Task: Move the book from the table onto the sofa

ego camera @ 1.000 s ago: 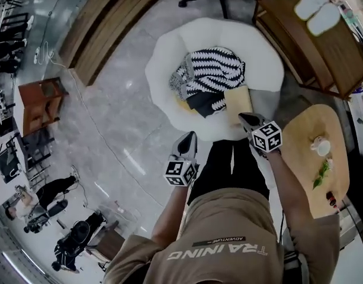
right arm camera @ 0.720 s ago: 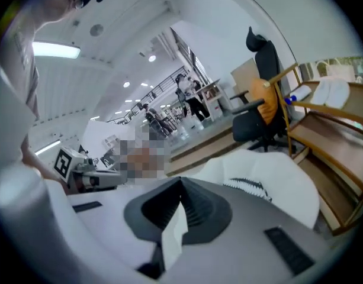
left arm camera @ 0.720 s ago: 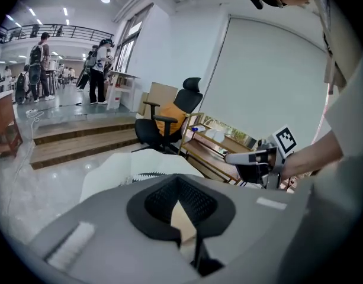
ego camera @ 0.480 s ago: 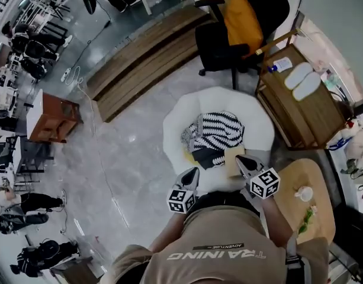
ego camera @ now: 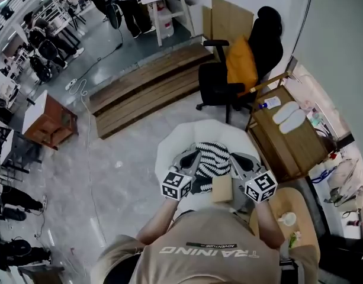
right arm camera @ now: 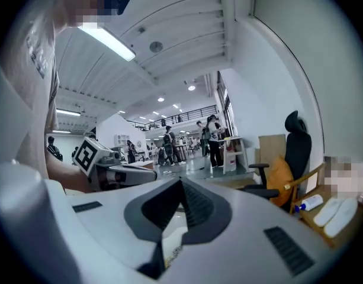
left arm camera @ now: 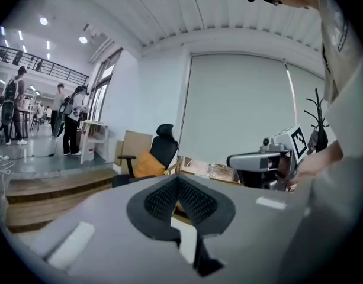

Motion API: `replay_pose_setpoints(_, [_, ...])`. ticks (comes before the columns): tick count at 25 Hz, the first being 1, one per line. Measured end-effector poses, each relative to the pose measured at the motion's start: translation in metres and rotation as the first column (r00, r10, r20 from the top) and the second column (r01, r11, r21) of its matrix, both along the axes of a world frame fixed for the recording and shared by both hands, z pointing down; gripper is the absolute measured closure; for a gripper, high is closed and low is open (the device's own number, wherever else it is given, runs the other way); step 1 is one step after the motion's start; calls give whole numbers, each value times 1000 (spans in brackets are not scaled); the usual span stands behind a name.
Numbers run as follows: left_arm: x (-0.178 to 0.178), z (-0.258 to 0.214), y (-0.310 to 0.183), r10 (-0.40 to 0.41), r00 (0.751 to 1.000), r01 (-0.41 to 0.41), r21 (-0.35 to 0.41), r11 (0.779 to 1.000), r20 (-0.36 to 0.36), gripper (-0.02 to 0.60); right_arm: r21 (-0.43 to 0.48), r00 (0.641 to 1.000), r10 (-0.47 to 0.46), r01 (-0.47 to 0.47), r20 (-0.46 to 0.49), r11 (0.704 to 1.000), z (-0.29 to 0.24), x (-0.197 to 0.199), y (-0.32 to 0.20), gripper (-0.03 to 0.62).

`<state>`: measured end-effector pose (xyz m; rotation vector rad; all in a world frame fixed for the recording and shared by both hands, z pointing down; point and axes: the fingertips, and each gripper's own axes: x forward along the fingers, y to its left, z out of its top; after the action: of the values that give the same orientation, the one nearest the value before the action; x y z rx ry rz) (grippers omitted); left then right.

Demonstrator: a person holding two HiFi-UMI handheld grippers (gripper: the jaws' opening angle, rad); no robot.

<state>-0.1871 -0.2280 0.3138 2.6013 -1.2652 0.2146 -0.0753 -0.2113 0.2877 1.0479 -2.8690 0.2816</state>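
Over the left side of the sofa [ego camera: 169,142] hovers the left tool [ego camera: 191,157], jaws pressed together with nothing between them; its own view shows only the room beyond the closed tips. On the middle of the sofa's seat lies a bunched black-and-white striped cloth [ego camera: 214,157]. Just in front of that cloth, at the sofa's near edge, rests the book [ego camera: 222,189], flat, its tan cover facing up. Whether it touches the cloth I cannot tell. Neither tool touches the book, so the move onto the sofa looks already made. Over the sofa's right side the right tool [ego camera: 238,158] is likewise closed tight and empty. Right of the sofa stands the round wooden desk [ego camera: 305,203], carrying a small cup [ego camera: 286,219].

The book looks thin, light and fairly stiff, with a smooth cover that could slip in a shallow pinch. If it needed shifting, the free edge nearest the person seems the best hold. The soft cushion should give enough for one jaw to slide underneath, and a deep bite would keep the pages from fanning.
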Motion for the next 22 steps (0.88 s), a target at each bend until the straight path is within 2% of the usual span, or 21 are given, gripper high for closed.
replay_pose_setpoints(4, [-2,-19,-7,-3,1000,1,56,998,30,589,25,998,54,-55,17,998,-12,9,-2,588])
replay_pose_setpoints(9, [-17,-27,-6,-24,999,21,76,997,46,590,54,998,64,-66,21,996,-25,9,5,589])
replay_pose_setpoints(15, [-26,-34,3,-34,999,32,69,997,37,589,18,998,45,-45,39,999,-19,-4,15,589])
replay_pose_setpoints(22, [-23,-21,12,-31,999,29,45,999,33,590,16,1000,14,-14,-9,1000,-12,-12,19,589])
